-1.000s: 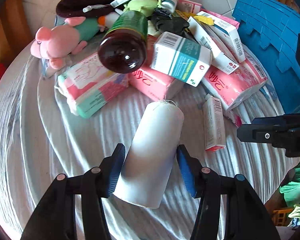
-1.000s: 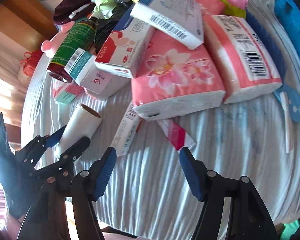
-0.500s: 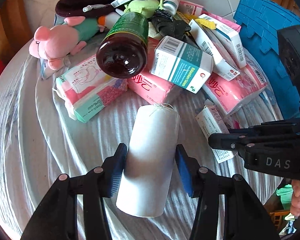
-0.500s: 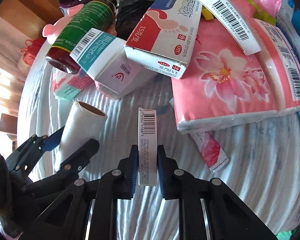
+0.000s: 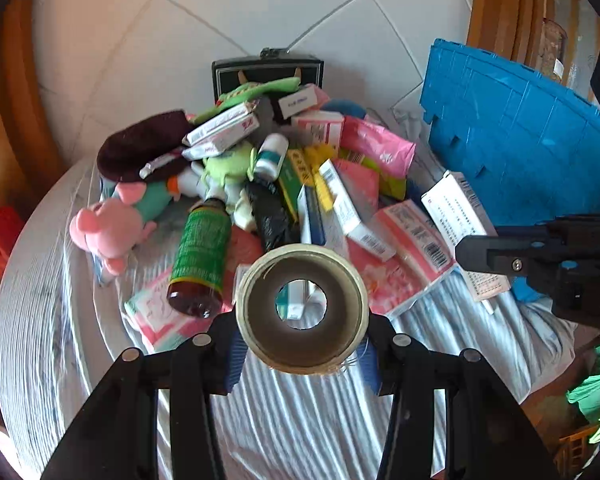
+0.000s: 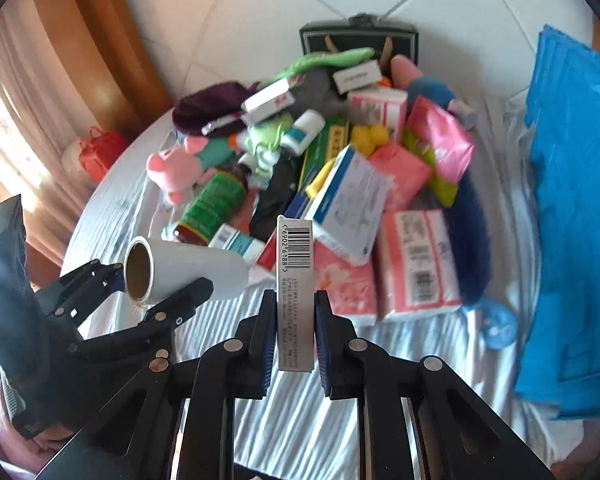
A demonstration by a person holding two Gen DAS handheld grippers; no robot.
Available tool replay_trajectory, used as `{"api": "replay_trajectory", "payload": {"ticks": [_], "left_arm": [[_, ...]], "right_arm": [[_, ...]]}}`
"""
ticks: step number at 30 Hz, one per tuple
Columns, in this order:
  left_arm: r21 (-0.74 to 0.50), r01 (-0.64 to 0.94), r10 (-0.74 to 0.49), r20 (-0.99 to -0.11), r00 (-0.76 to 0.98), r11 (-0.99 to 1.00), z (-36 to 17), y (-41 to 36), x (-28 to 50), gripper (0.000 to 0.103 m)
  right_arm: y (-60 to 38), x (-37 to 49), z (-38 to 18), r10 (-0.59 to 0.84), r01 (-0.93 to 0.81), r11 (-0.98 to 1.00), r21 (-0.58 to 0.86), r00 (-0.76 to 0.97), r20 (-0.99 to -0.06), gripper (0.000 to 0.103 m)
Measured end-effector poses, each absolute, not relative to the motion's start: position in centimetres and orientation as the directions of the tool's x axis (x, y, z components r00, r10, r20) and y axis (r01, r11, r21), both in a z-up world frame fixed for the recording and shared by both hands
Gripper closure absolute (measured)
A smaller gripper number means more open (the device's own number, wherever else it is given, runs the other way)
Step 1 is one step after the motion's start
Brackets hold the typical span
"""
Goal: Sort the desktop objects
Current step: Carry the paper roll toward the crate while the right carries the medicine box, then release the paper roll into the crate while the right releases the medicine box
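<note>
My left gripper [image 5: 302, 356] is shut on a white roll with a cardboard core [image 5: 332, 344], lifted above the table; I look through its hollow end. The roll also shows in the right wrist view [image 6: 192, 270], held by the left gripper [image 6: 156, 292]. My right gripper [image 6: 294, 344] is shut on a narrow white box with a barcode [image 6: 295, 292], held upright above the cloth. That box shows at the right of the left wrist view [image 5: 466, 236]. A pile of boxes, tissue packs and toys [image 6: 340, 184] lies on the round table.
A blue crate [image 6: 576, 216] stands at the right, also in the left wrist view [image 5: 528, 140]. A brown bottle with green label [image 5: 200, 256], a pink pig plush [image 5: 110, 232] and a dark case [image 5: 268, 72] sit in the pile. A striped cloth [image 5: 320, 420] covers the table.
Both grippers have lifted up and back from the table with their objects. The roll has tilted so its end faces the left camera. The narrow box rose with the right gripper.
</note>
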State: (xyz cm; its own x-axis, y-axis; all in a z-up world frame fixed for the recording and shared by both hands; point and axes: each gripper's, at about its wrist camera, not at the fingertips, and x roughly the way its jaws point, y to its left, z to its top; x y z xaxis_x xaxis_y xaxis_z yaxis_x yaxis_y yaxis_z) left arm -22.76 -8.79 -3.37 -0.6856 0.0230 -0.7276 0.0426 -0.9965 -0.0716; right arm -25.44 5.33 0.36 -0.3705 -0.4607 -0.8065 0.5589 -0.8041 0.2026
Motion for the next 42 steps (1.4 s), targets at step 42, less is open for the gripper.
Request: {"api": "replay_trajectory", "payload": {"ticks": [42], "left_arm": [[-0.003,-0.334,0.118,-0.938,-0.325,-0.943,5.3,34.0,-53.5,0.058]], "right_arm": [[44.9,-53.8,1.3,-0.123,0.109,-0.99,0.091,-0.327,-0.937,0.085]]}}
